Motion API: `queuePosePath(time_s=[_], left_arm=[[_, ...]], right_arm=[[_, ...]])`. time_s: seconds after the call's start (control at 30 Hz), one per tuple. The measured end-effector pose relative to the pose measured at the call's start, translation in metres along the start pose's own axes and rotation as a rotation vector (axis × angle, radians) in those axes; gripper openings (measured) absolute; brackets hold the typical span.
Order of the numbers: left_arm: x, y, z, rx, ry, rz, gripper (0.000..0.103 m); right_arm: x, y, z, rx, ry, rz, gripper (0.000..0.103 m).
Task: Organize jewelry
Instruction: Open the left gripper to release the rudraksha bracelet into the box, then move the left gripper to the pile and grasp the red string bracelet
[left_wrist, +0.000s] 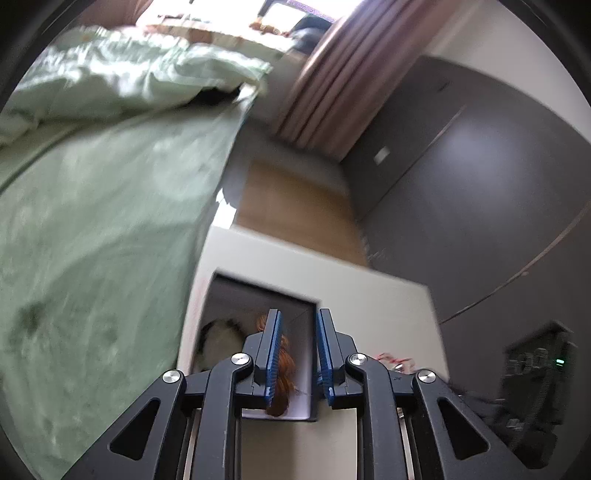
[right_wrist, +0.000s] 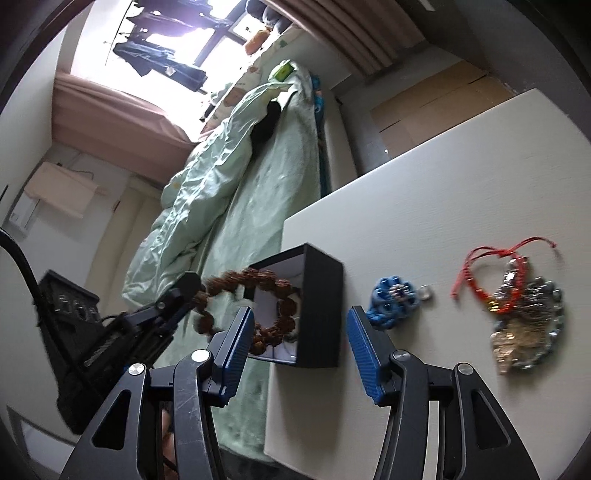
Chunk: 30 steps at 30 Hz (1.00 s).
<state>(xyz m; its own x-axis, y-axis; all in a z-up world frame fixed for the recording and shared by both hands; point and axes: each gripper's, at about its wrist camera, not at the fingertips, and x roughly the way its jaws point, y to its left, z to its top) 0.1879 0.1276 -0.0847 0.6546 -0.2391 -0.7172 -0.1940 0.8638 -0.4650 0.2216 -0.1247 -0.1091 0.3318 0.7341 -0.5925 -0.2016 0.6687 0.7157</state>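
Beaded bracelet held over the open box, release not yet made

The brown bead bracelet (right_wrist: 245, 308) is pinched at one side by the left gripper (right_wrist: 190, 286) and hangs above the black box (right_wrist: 321, 306), which stands at the edge of the white table (right_wrist: 461, 177); the right gripper (right_wrist: 297, 350) is spread wide on either side of the box, nothing gripped. If let go off-centre, the loop could be caught on the box wall or dropped over the table edge. The box itself could be nudged off. The blue bracelet (right_wrist: 391, 301), red cord (right_wrist: 491, 266) and silver pile (right_wrist: 524, 325) remain unsorted
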Motion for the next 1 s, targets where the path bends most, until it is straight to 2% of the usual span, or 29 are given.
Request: queuePosePath(time_s=[0.07,0.1,0.27,0.6,0.67,0.8,0.83,0.9,0.93,1.0], left_arm=[[0.006,0.009,-0.001,-0.037,0.032,0.023,0.035],[0.006,0.01,-0.002,-0.042,0.031,0.022,0.038],[-0.004,-0.001,-0.004,-0.001,-0.014,0.042,0.061],[0.001,-0.044,-0.019,0.109,-0.002,0.029,0.064],[0.001,-0.052,-0.022,0.118,-0.004,0.012,0.074],[0.0,-0.069,-0.027,0.146,-0.029,0.017,0.083],[0.001,-0.073,-0.028,0.151,-0.031,0.014,0.084],[0.003,-0.079,-0.031,0.159,-0.028,0.006,0.085],[0.005,-0.083,-0.032,0.165,-0.023,0.001,0.085],[0.009,-0.088,-0.035,0.176,-0.015,0.0,0.085]], right_arm=[[-0.006,-0.004,0.001,0.004,-0.008,-0.01,0.053],[-0.011,-0.007,0.002,0.007,-0.012,-0.015,0.053],[-0.025,-0.016,0.004,0.023,-0.03,-0.039,0.053],[-0.057,-0.028,0.011,0.047,-0.084,-0.099,0.053],[-0.062,-0.03,0.013,0.044,-0.09,-0.125,0.053],[-0.068,-0.035,0.015,0.038,-0.085,-0.165,0.053],[-0.07,-0.035,0.015,0.034,-0.083,-0.176,0.054],[-0.073,-0.037,0.015,0.028,-0.084,-0.197,0.069],[-0.075,-0.038,0.015,0.025,-0.09,-0.204,0.08],[-0.081,-0.038,0.016,0.019,-0.104,-0.217,0.085]])
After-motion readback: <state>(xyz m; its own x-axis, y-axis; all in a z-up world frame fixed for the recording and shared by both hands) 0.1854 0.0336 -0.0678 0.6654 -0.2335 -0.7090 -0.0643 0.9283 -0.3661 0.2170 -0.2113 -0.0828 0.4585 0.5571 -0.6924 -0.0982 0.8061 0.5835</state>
